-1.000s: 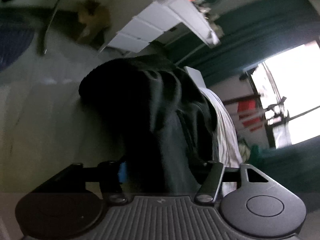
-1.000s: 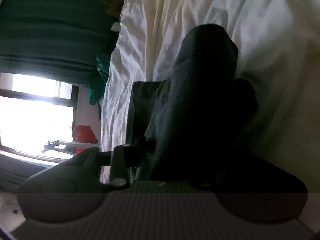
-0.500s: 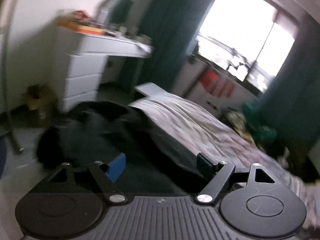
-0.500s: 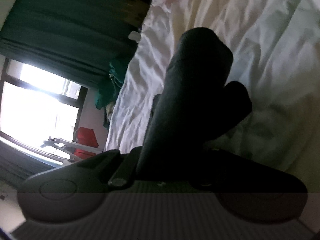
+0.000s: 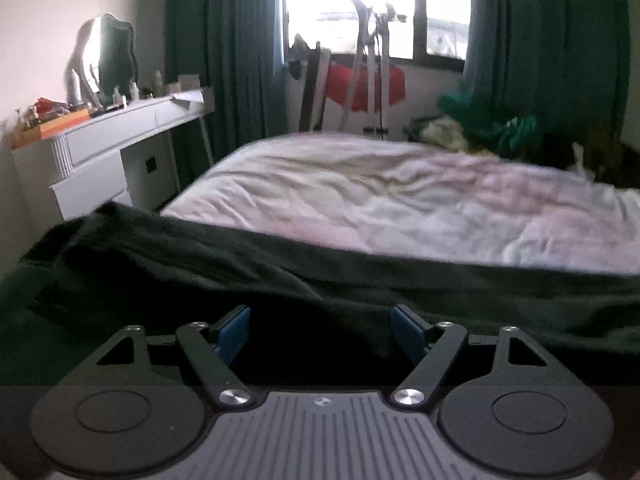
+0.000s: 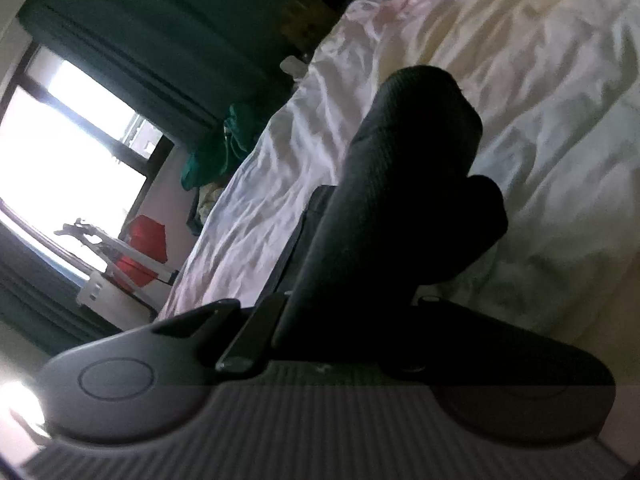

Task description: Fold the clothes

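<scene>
A dark garment (image 5: 248, 272) lies spread across the near edge of the bed in the left wrist view. My left gripper (image 5: 322, 330) is open just above it, blue pads apart, holding nothing. In the right wrist view the same dark garment (image 6: 404, 184) rises in a bunched fold from my right gripper (image 6: 352, 300), which is shut on it; the cloth hides the fingertips.
The bed's rumpled white sheet (image 5: 400, 200) stretches beyond the garment. A white dresser (image 5: 108, 152) with a mirror and clutter stands at left. A window (image 5: 376, 4), dark green curtains, a red item and a pile of green clothes (image 5: 488, 124) lie beyond the bed.
My left gripper let go of the dark garment, opened, and swung level to face the bed and window. My right gripper kept its hold and tilted slightly.
</scene>
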A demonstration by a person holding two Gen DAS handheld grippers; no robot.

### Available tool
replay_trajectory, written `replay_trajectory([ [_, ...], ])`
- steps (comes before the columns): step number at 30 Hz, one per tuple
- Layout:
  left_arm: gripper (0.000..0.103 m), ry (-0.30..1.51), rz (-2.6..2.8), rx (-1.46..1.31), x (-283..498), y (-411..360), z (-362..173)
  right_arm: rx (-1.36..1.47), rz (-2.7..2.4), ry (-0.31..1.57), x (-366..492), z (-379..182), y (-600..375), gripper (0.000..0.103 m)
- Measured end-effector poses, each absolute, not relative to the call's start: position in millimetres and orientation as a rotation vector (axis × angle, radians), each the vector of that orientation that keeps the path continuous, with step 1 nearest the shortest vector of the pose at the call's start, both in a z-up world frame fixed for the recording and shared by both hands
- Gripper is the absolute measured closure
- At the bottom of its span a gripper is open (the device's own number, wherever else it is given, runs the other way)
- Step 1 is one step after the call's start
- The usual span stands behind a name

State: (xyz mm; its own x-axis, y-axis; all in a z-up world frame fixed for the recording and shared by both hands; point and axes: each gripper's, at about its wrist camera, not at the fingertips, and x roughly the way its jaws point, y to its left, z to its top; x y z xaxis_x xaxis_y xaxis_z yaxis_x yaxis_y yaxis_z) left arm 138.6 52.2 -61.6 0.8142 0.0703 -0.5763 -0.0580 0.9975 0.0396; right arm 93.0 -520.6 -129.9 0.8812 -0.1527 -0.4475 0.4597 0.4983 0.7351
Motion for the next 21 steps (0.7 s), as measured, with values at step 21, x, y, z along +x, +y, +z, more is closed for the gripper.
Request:
replay_trajectory([
  [21, 0.025, 0.691, 0.034, 0.052, 156.4, 52.1, -82.5, 0.142, -0.45, 0.235, 114.8, -23.0, -372.1, 0.094],
])
